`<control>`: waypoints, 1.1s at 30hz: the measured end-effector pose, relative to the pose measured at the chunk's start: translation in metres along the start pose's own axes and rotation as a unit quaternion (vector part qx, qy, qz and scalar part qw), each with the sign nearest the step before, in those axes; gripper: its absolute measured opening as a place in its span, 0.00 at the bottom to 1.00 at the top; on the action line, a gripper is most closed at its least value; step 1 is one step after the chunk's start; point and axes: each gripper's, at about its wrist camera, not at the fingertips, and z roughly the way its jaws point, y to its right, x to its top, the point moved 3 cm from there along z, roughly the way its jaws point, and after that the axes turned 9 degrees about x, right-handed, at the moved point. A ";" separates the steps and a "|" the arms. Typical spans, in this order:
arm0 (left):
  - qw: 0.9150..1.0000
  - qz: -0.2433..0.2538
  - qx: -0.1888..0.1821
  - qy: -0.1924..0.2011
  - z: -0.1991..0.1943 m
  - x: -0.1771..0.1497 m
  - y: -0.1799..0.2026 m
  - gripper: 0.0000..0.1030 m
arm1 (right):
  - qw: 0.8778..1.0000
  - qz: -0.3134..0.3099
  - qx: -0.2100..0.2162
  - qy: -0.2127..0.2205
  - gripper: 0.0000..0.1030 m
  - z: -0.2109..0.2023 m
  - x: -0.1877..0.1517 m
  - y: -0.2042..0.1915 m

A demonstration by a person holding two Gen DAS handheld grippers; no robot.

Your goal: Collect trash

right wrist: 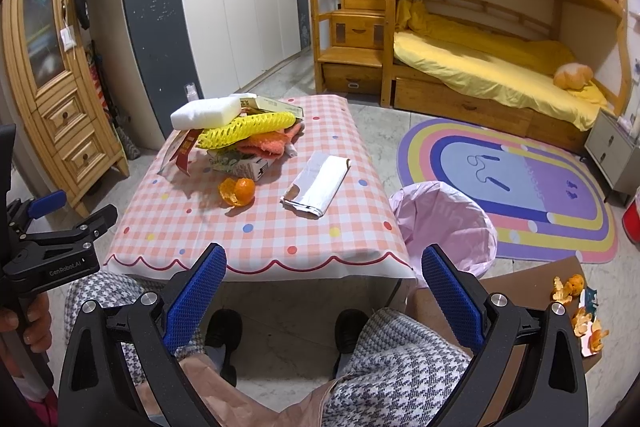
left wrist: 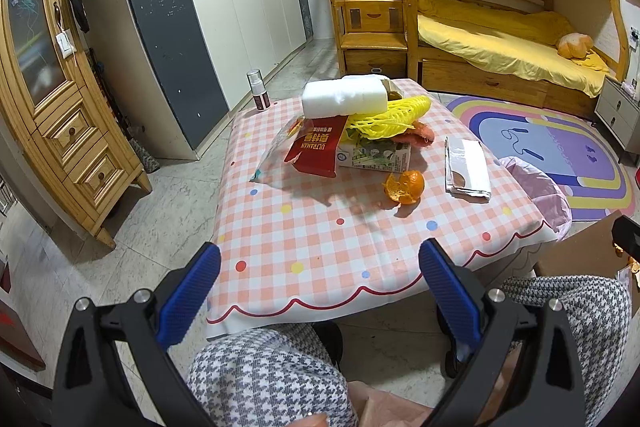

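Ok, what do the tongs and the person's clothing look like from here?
Both the left tongs and the right tongs have black angular frames, silver bolts and blue textured pads. The left unit's side reads GenRobot.AI in the right wrist view. The person wears grey-and-white houndstooth trousers.

Right claw gapes empty above the knees; orange peel and folded paper lie on the table; pink-lined bin just beside.
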 end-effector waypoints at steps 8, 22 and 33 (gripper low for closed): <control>1.000 0.000 0.000 -0.001 0.004 -0.004 -0.001 0.93 | 1.000 0.000 0.001 -0.001 0.94 0.000 -0.001 0.000; 1.000 0.000 -0.001 -0.001 0.005 -0.004 -0.001 0.93 | 1.000 0.001 0.000 -0.001 0.94 0.001 -0.001 0.001; 1.000 0.000 0.000 -0.001 0.006 -0.005 -0.001 0.93 | 1.000 0.001 0.001 -0.001 0.94 0.001 0.000 0.000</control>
